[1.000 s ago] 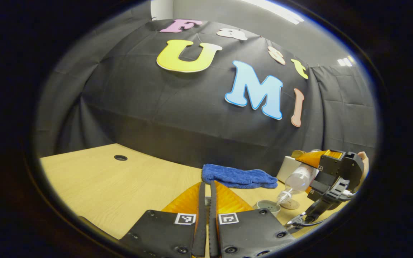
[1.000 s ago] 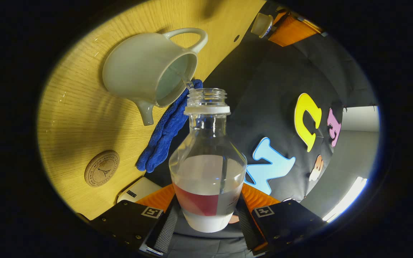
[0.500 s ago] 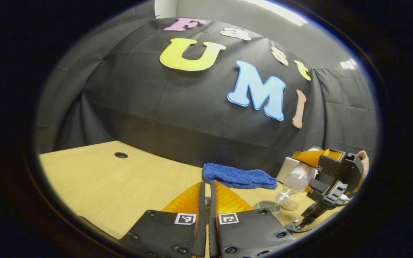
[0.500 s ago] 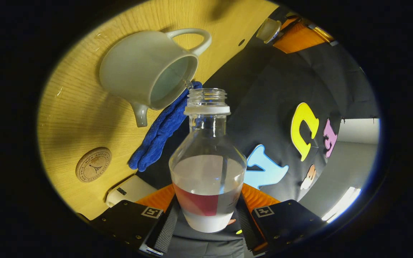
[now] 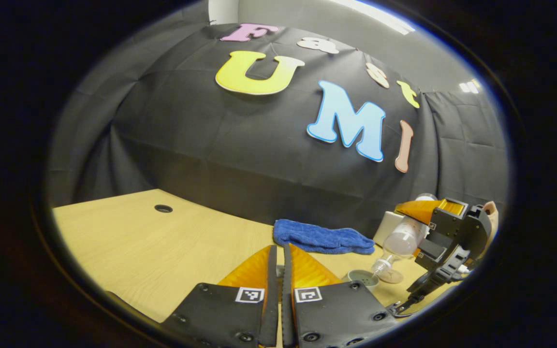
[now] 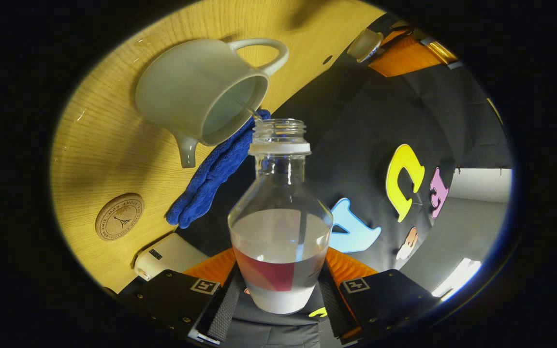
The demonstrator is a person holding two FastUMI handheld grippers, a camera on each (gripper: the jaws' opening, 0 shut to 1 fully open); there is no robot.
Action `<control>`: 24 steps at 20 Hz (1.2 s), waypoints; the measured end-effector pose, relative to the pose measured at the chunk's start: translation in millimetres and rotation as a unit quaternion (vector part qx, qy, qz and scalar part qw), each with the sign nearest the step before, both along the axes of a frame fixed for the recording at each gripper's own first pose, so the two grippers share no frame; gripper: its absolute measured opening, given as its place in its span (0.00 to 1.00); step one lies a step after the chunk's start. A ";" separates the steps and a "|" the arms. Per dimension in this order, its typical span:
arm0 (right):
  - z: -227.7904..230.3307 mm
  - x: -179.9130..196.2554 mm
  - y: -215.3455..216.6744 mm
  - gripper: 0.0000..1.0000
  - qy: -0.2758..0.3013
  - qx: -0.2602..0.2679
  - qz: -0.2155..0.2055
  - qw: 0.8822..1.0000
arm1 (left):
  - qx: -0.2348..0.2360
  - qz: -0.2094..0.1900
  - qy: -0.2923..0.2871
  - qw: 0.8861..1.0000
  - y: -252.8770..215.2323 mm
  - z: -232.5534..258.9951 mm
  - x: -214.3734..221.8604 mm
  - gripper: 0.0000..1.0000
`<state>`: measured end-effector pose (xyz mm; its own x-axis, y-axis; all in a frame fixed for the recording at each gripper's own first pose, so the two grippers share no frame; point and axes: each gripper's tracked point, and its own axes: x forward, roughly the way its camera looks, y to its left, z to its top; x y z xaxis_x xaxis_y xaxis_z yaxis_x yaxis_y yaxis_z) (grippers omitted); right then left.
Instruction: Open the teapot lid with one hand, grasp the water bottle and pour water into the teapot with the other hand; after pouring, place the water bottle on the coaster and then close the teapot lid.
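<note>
My right gripper (image 6: 281,270) is shut on the clear water bottle (image 6: 281,217), which is tipped with its open neck over the white teapot (image 6: 196,92). A thin stream of water runs from the neck into the teapot's open mouth. In the left gripper view the bottle (image 5: 401,240) slants down toward the teapot's rim (image 5: 361,276), with the right gripper (image 5: 445,232) gripping it. My left gripper (image 5: 279,253) is shut; in the right gripper view it (image 6: 404,55) holds the teapot lid (image 6: 364,44) up, away from the pot. The cork coaster (image 6: 119,216) lies bare beside the teapot.
A blue cloth (image 5: 322,238) lies by the wall behind the teapot, with a white box (image 6: 167,253) to its right. The wooden table (image 5: 162,256) has a cable hole (image 5: 163,208) far left. A hand (image 5: 490,212) grips the right gripper.
The right gripper has risen slightly and tipped the bottle a little more; the teapot and coaster have drifted in its view. Water keeps trickling. The left gripper has barely moved.
</note>
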<state>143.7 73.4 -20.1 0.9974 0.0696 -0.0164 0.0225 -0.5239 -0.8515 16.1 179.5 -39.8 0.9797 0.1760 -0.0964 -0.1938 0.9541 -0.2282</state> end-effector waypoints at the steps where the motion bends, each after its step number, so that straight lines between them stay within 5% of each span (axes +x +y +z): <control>1: -0.3 -0.4 -0.3 0.77 -0.001 0.000 0.000 1.000 | 0.000 0.000 0.000 1.000 0.2 0.7 -0.3 0.10; 5: -4.2 -0.6 -2.2 0.77 0.008 0.015 -0.004 1.000 | -0.001 -0.001 -0.001 1.000 0.0 0.9 -0.1 0.10; 14: -45.6 -8.4 -18.2 0.77 0.089 0.171 -0.062 0.979 | 0.004 0.013 -0.015 1.000 6.7 6.9 -2.8 0.10; 24: -98.8 -19.2 -28.1 0.78 0.174 0.437 -0.138 0.872 | 0.002 0.007 -0.002 1.000 5.3 -2.4 -0.5 0.10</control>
